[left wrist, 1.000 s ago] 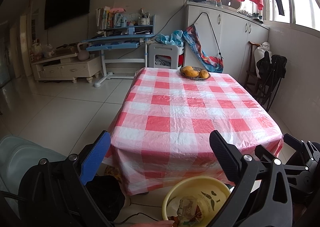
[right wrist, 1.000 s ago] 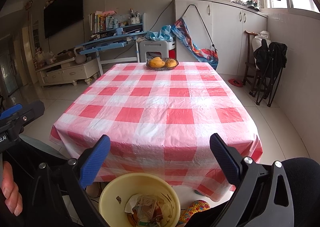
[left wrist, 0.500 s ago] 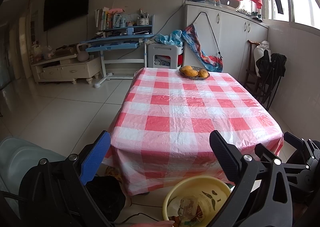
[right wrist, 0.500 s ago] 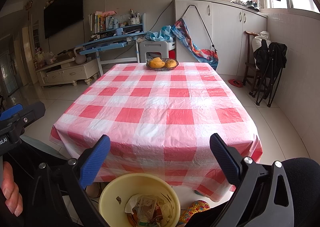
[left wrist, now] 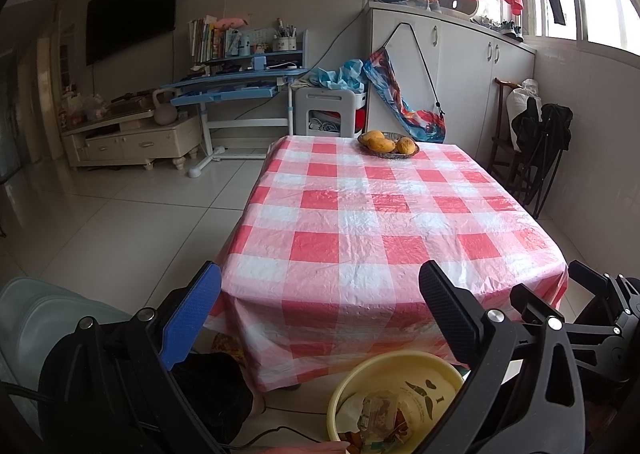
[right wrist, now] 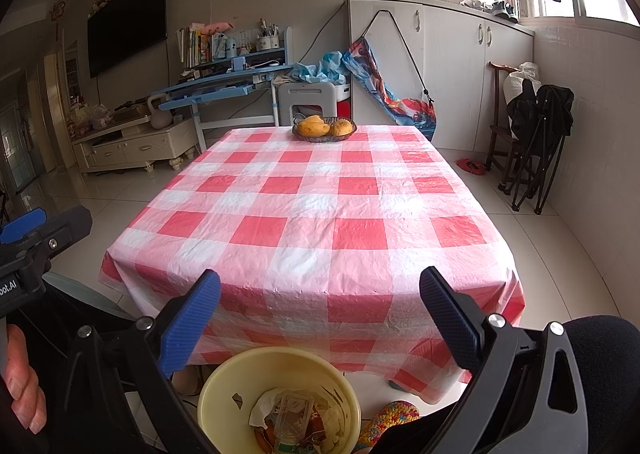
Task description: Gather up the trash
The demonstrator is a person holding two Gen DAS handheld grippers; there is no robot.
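White letters reading "oot.AI", their start cut off, are showing on the left gripper [right wrist: 24,250] at nine o'clock; nothing else is reading clearly.

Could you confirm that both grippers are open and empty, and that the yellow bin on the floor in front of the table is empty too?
Not quite: the yellow bin already holds wrappers and crumpled paper, as the right wrist view shows. The rest stands: the left gripper and right gripper have open, empty jaws.

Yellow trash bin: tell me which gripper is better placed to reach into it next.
Right, probably. The yellow trash bin sits centred below the open right gripper. Under the left gripper, also open, it lies off toward the right finger, partly hidden.
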